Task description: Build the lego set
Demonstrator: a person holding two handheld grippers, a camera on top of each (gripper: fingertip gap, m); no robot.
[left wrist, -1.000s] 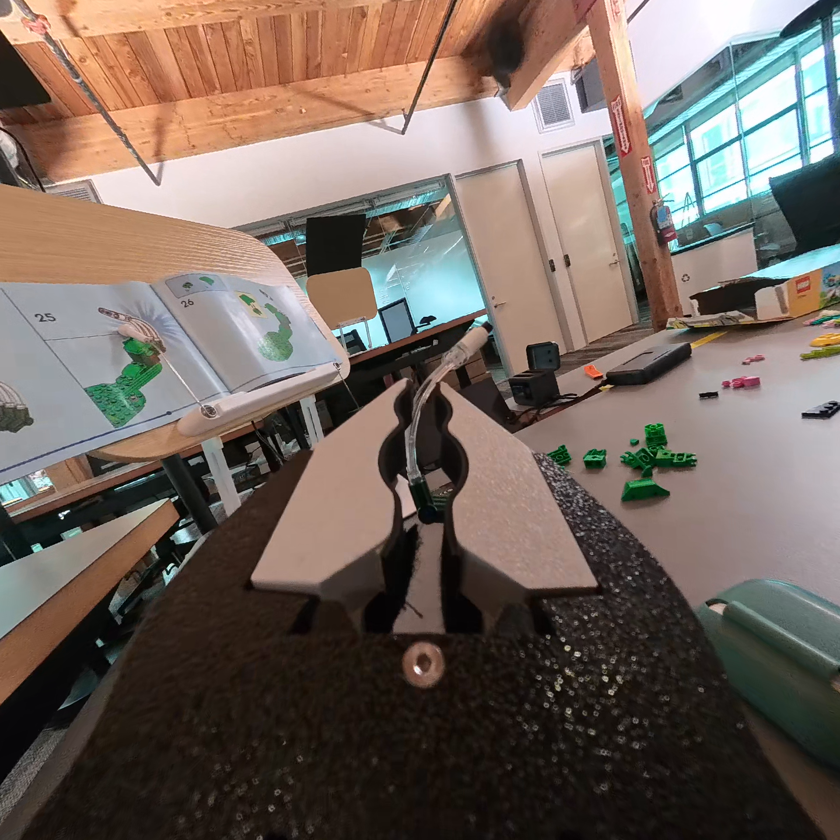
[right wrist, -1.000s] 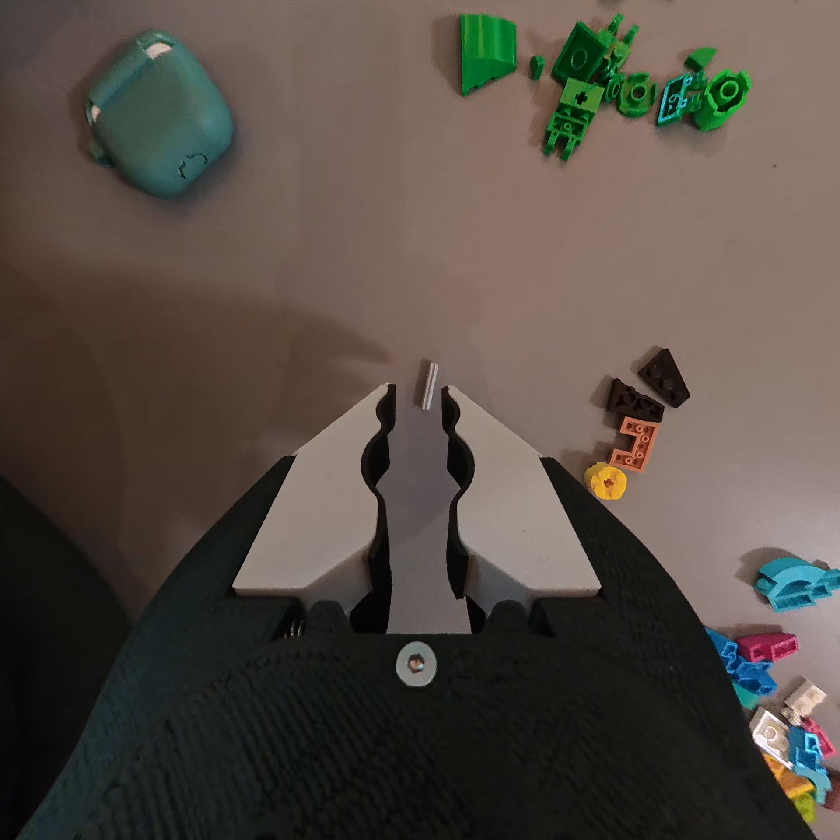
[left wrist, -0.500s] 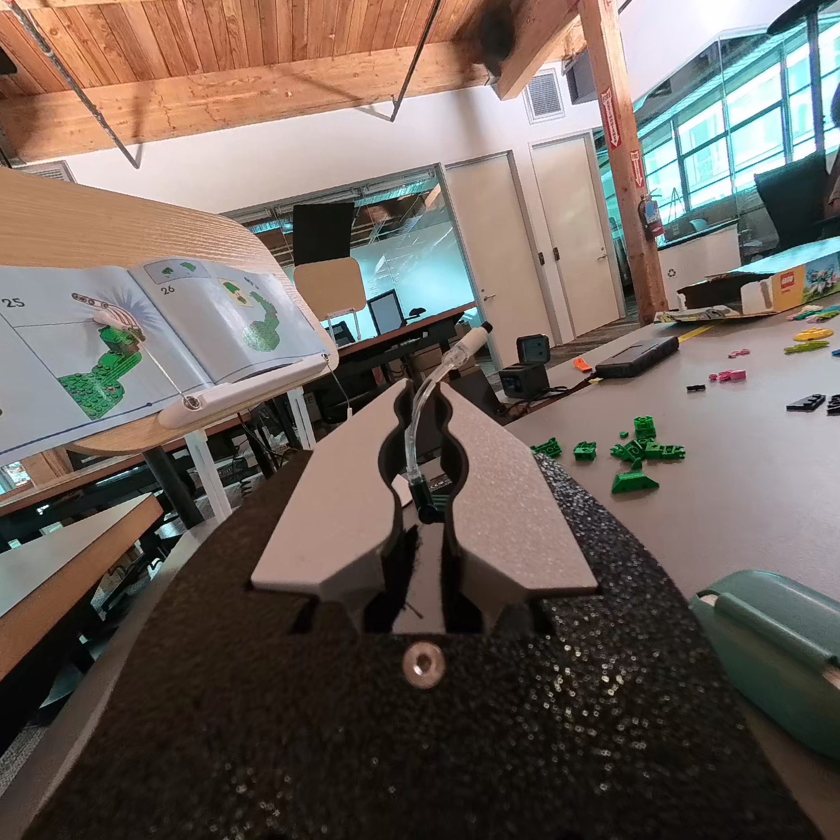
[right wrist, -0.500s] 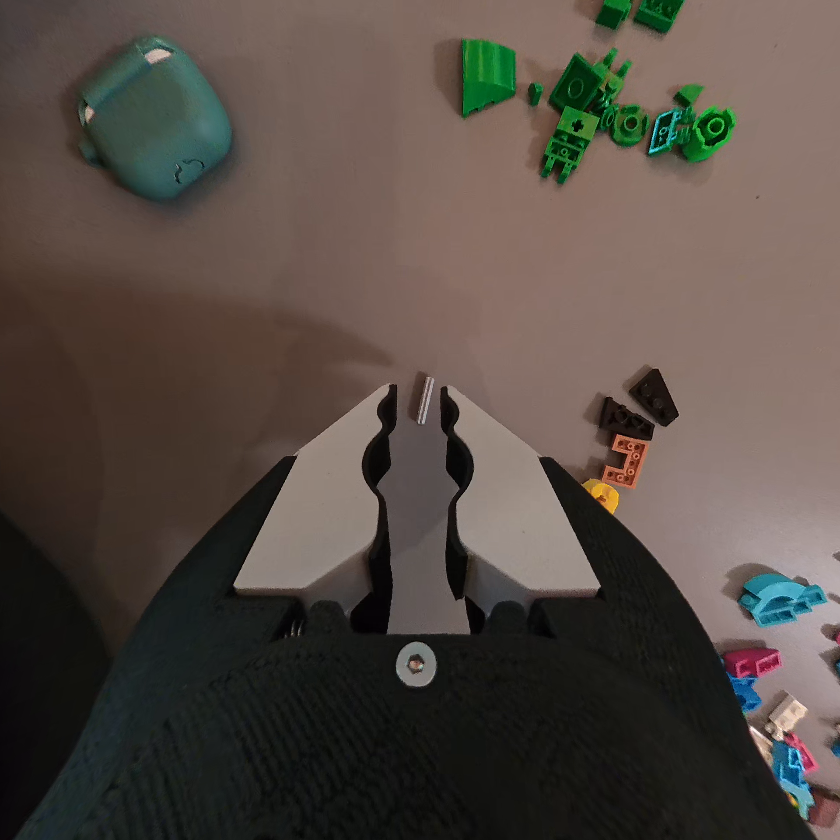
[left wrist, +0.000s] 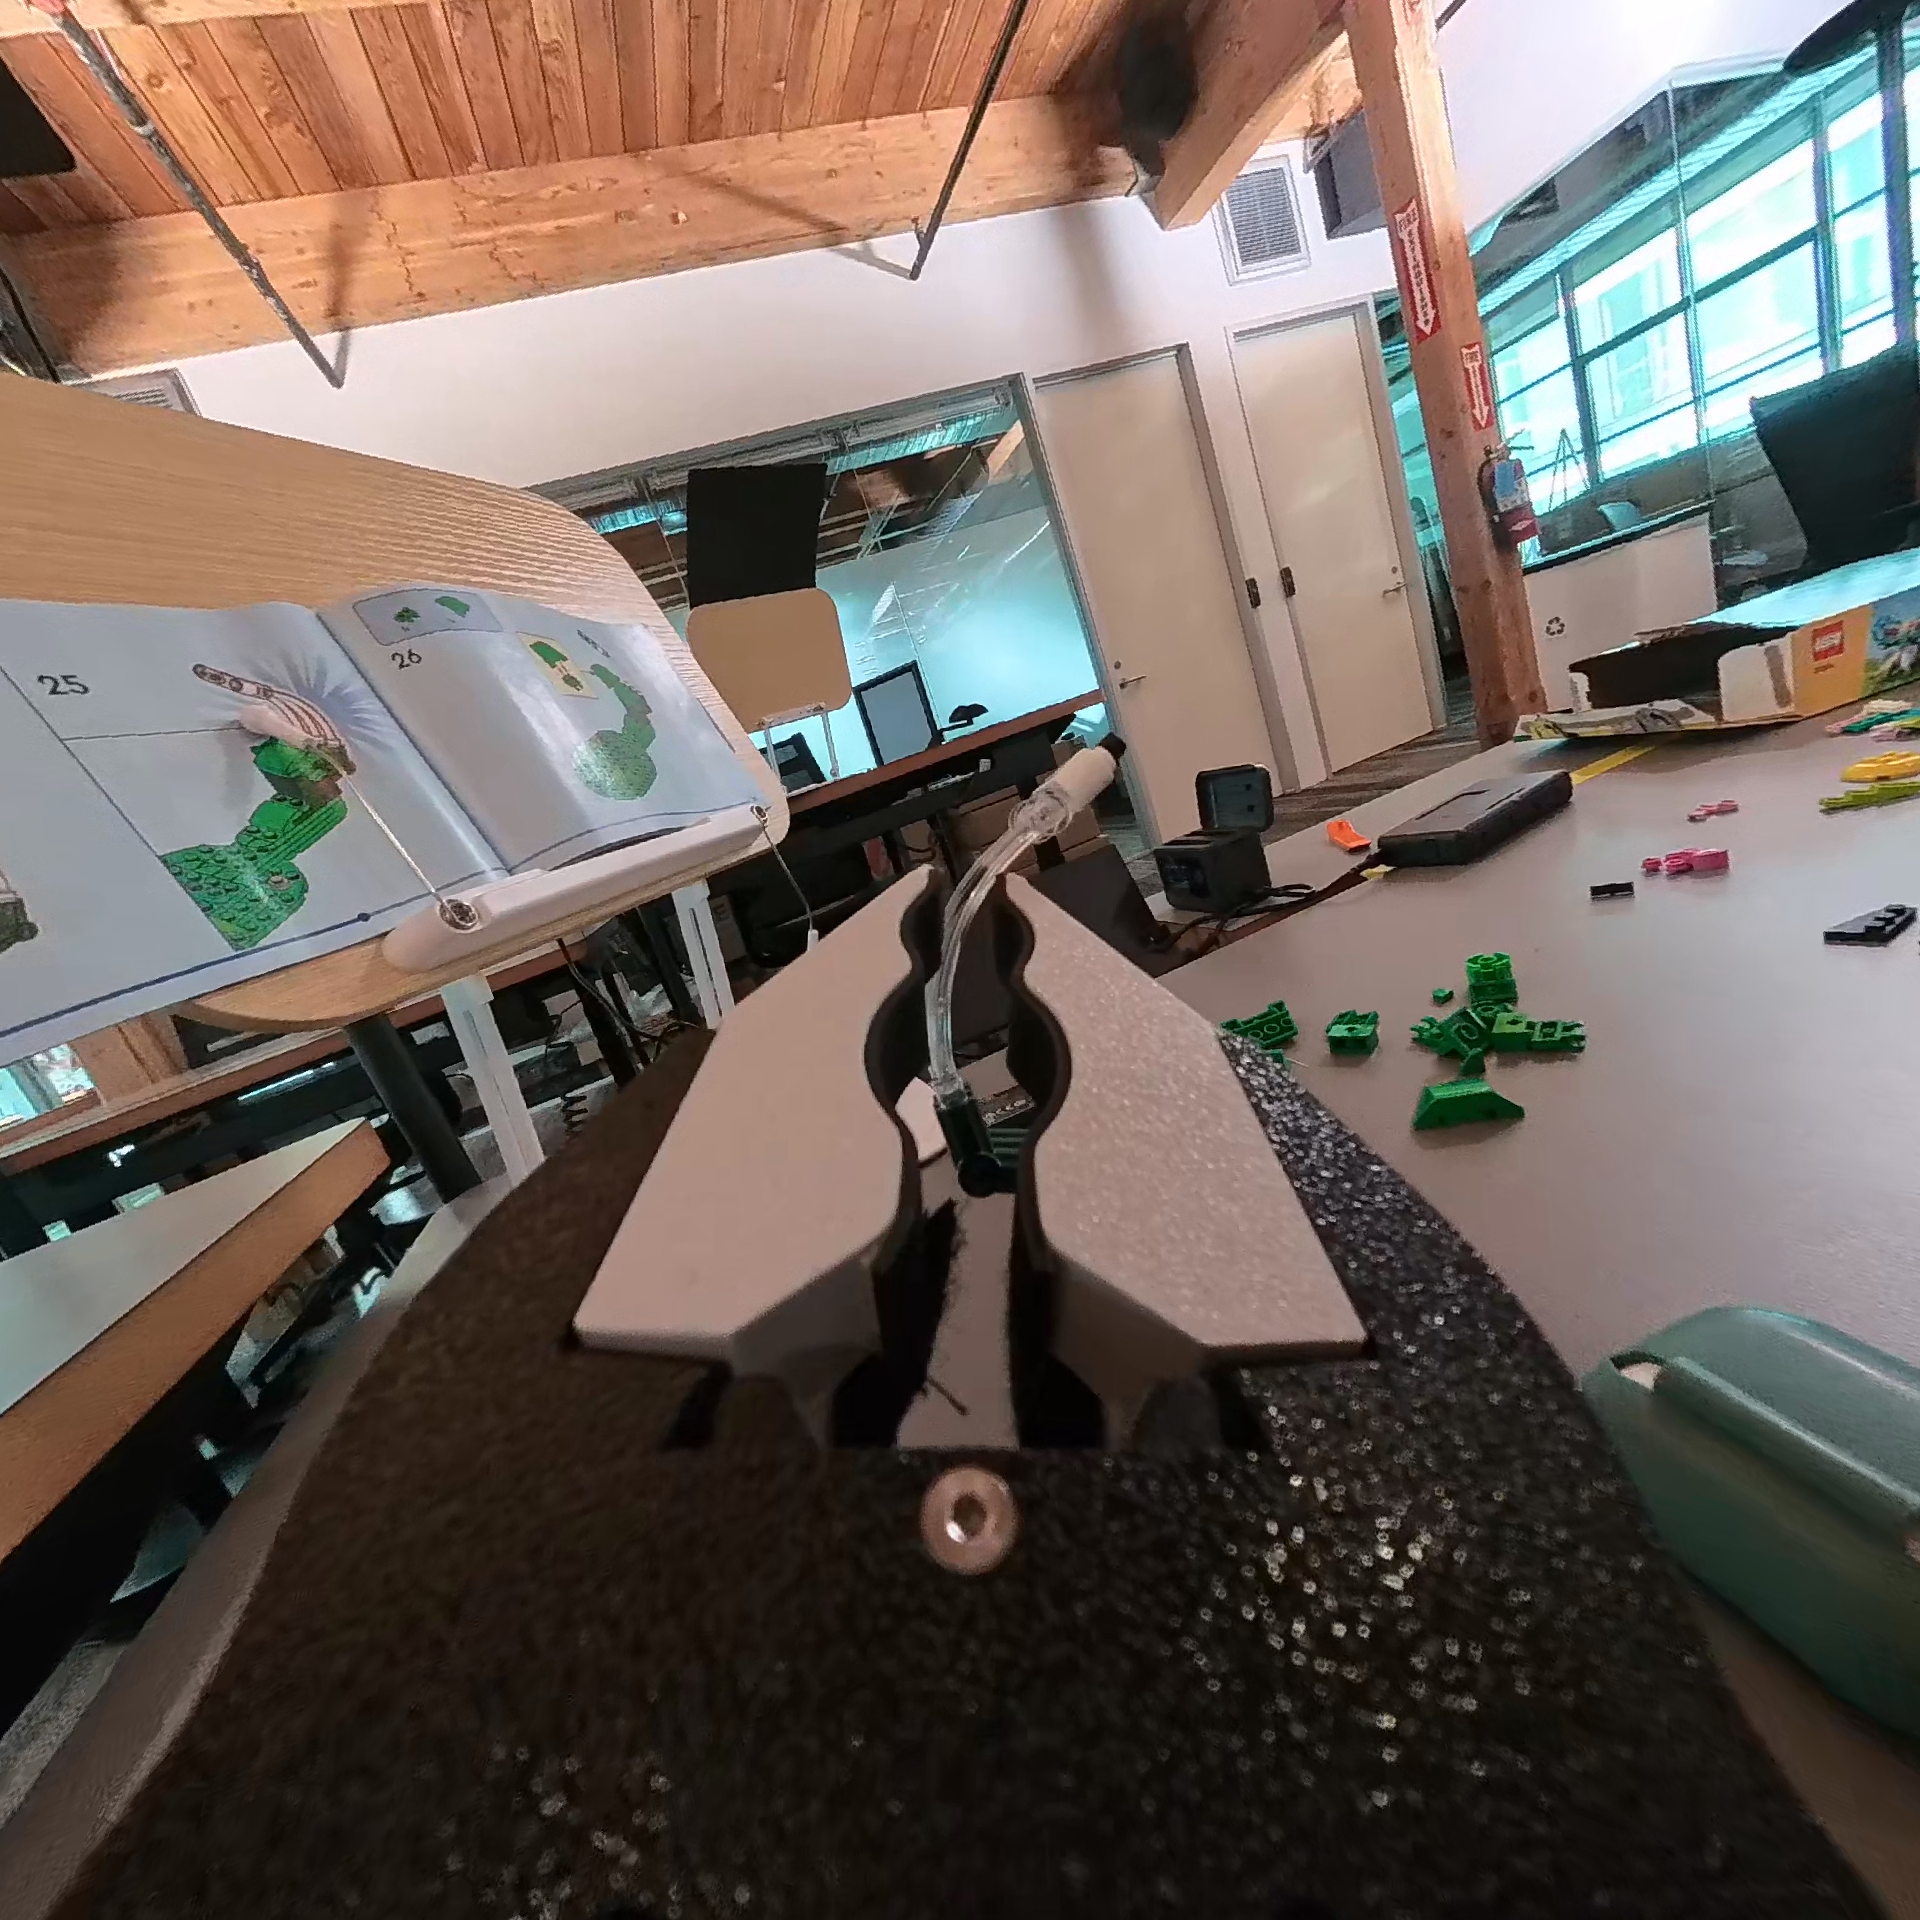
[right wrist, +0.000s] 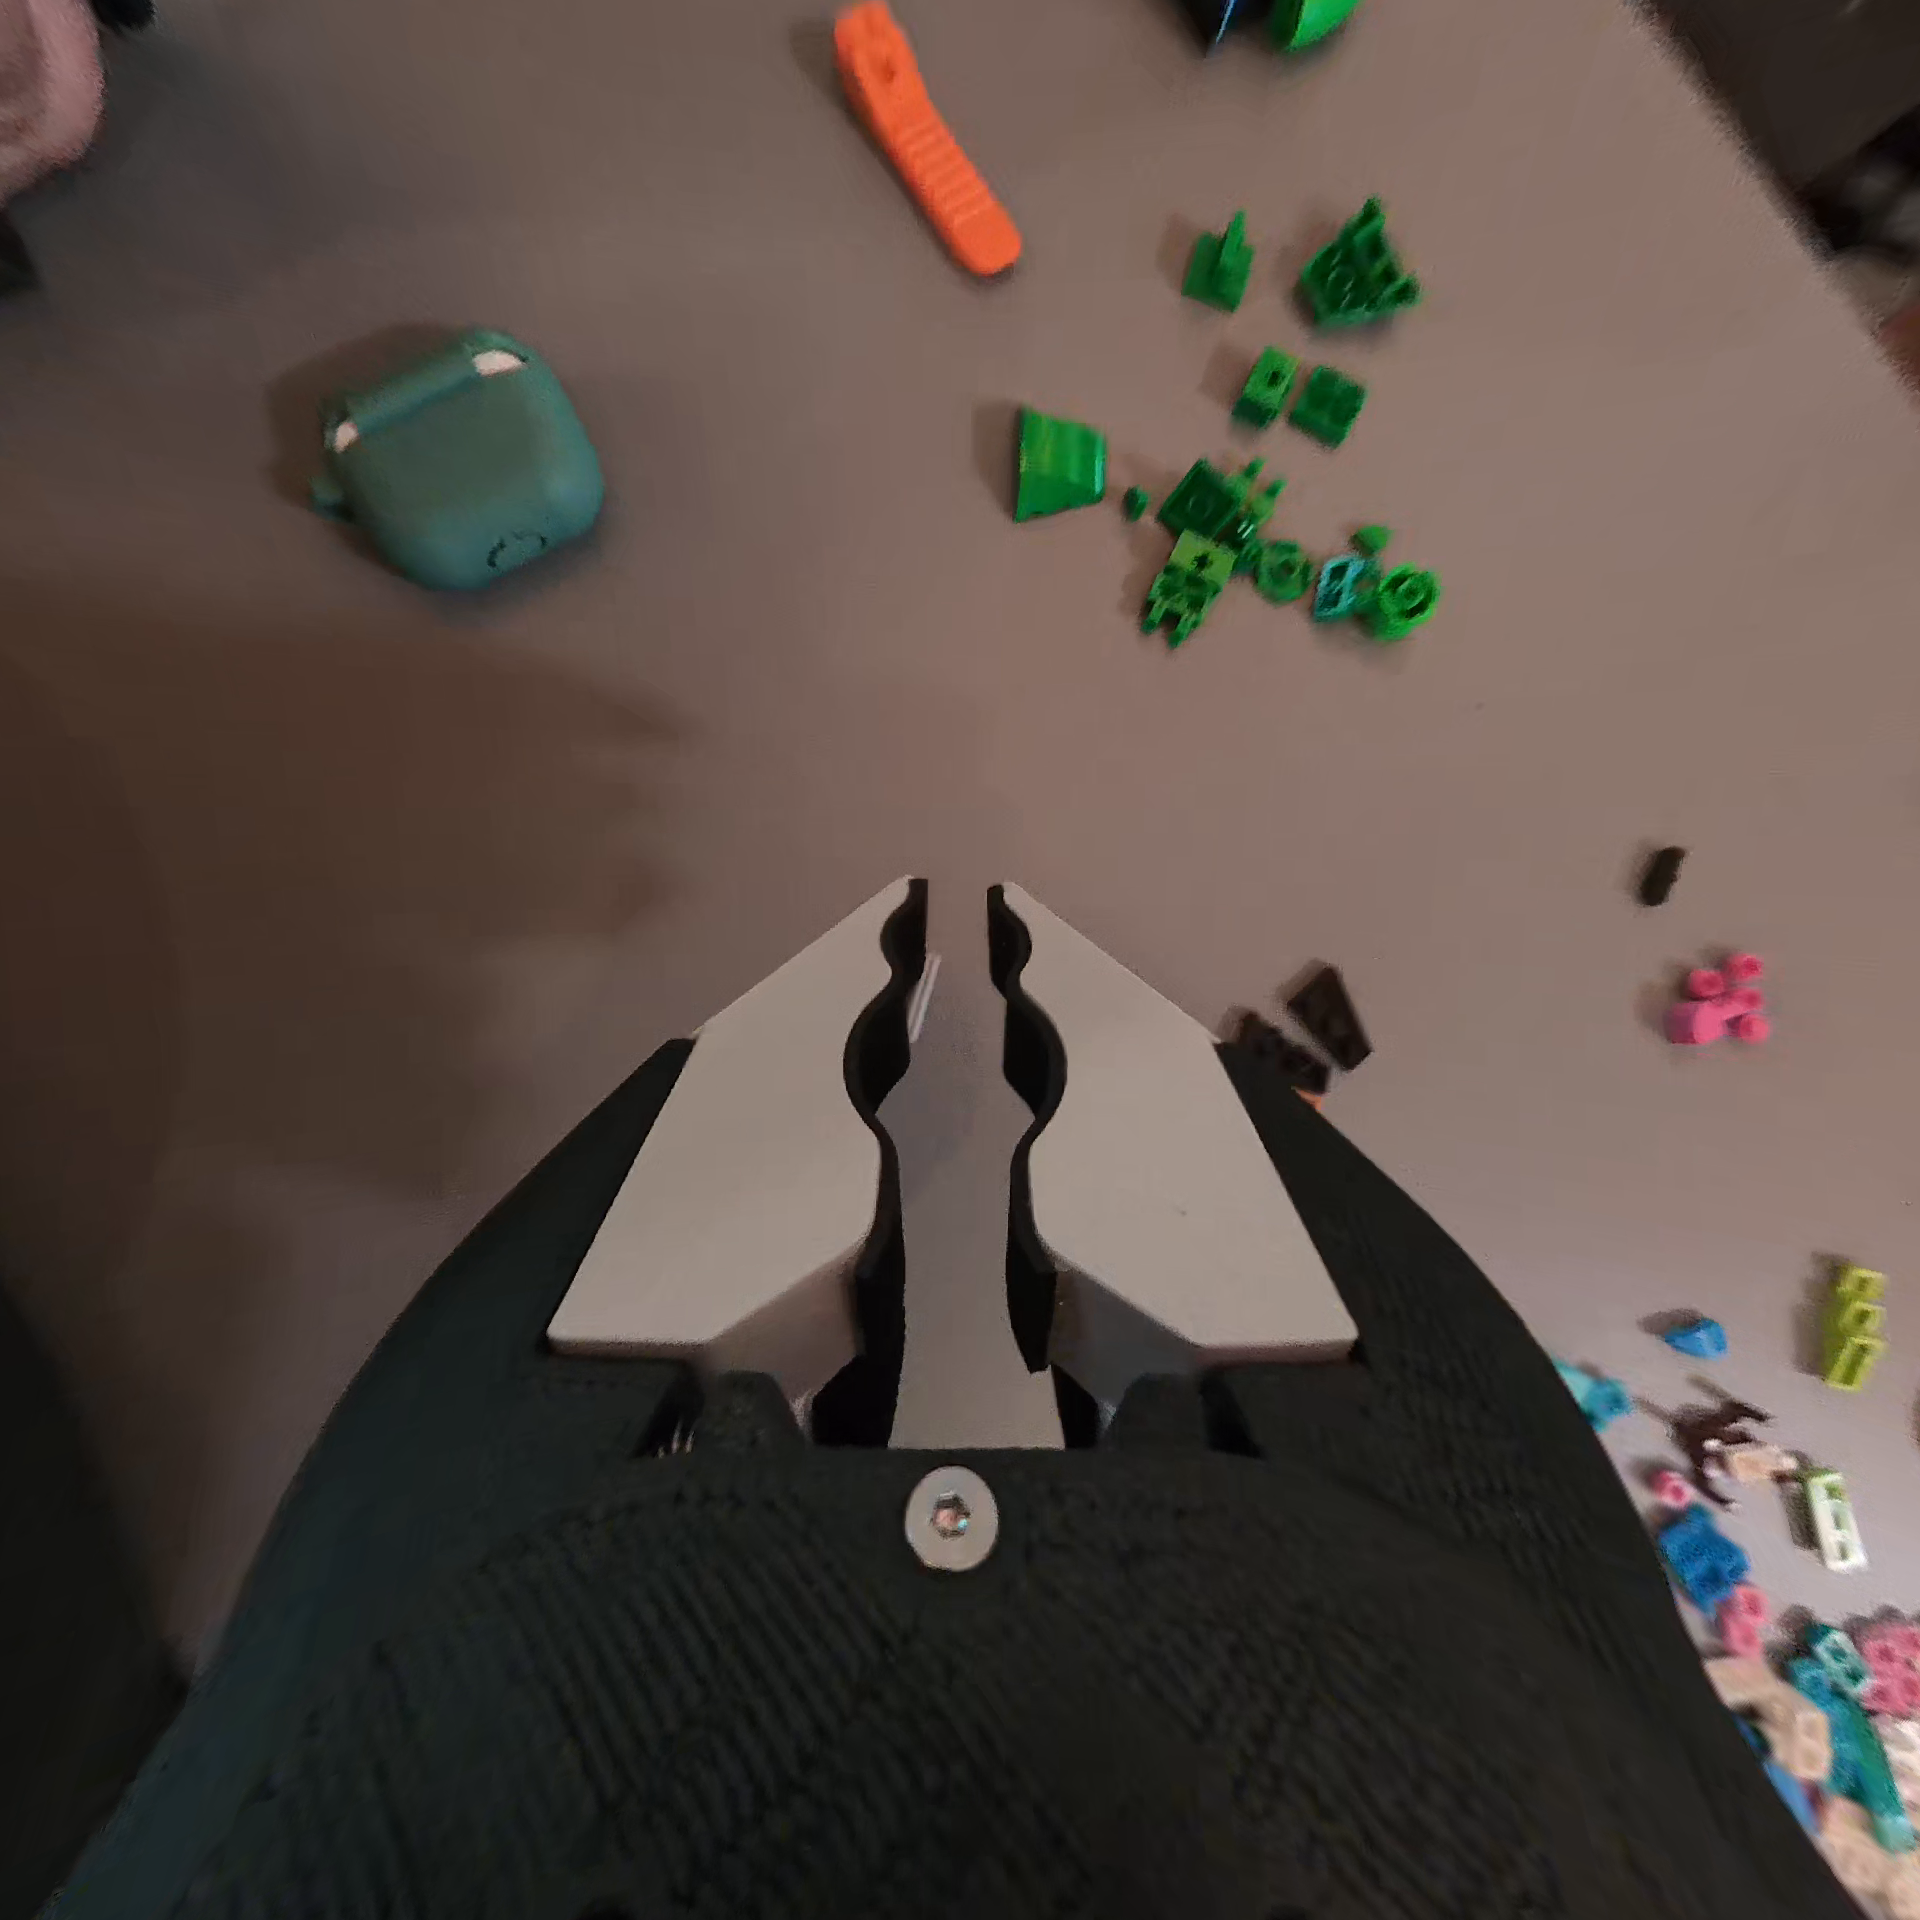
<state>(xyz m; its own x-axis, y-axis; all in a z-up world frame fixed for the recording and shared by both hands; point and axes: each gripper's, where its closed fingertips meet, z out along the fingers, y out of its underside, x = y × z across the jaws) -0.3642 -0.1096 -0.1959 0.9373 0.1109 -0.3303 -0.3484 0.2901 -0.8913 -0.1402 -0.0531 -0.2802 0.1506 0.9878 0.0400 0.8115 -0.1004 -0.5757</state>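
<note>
In the left wrist view my left gripper (left wrist: 968, 883) is shut on a curved clear tube (left wrist: 951, 987) with a black connector (left wrist: 964, 1138) at its base and a white tip (left wrist: 1081, 774), held above the grey table (left wrist: 1558, 1195). In the right wrist view my right gripper (right wrist: 956, 888) points down at the table (right wrist: 727, 727). Its jaws stand a narrow gap apart. A thin grey pin (right wrist: 928, 987) shows in that gap, against the left finger. I cannot tell whether the pin is gripped or lies on the table below. Loose green pieces (right wrist: 1205, 530) lie ahead.
An open instruction booklet (left wrist: 312, 748) rests on a wooden stand at the left. A teal case (right wrist: 462, 468), an orange brick separator (right wrist: 925, 145), black pieces (right wrist: 1325, 1013), a pink piece (right wrist: 1714, 1003) and a mixed pile (right wrist: 1829, 1662) lie on the table. The set's box (left wrist: 1787, 665) is at the far right. About 25 cm separates my left fingertips from my right. Left tips and right tips are each some 15 cm from the teal case (right wrist: 462, 468). My left wrist view (left wrist: 1875, 1417) looks at it from another angle.
My right gripper has risen and tilted forward, so more of the table shows. Its jaws have narrowed and the pin now sits deeper between them. My left gripper still holds the tube.
</note>
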